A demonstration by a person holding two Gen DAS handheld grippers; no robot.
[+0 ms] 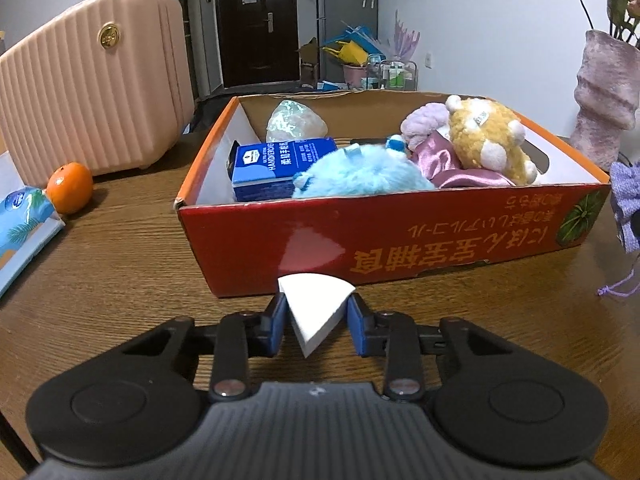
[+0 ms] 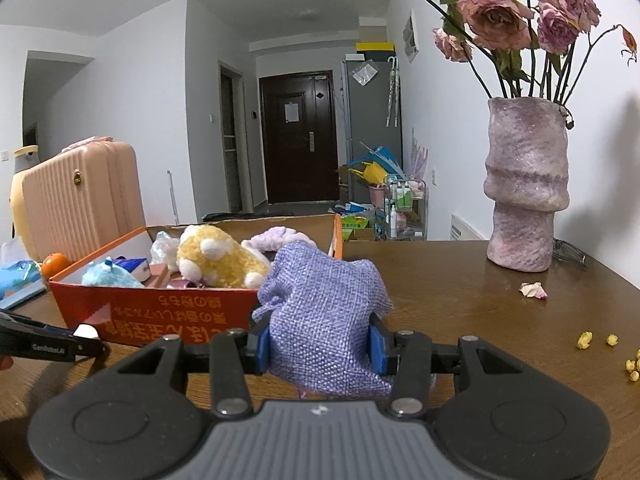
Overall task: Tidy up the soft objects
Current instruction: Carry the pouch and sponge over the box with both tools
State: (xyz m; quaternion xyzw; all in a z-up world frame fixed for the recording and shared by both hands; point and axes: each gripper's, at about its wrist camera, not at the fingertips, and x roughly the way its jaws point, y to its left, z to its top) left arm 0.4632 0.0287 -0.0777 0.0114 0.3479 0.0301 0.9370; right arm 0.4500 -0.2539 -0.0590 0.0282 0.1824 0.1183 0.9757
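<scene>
Two tools, left [image 1: 316, 322] clamping white sponge wedge [image 1: 316, 312], right [image 2: 318, 346] clamping lilac pouch [image 2: 324, 316].

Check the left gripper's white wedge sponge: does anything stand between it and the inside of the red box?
Only the box's near wall: the white wedge sponge, clamped in the left gripper, sits low in front of it. Above the rim nothing visible blocks it, though the blue plush fills the nearest spot.
</scene>
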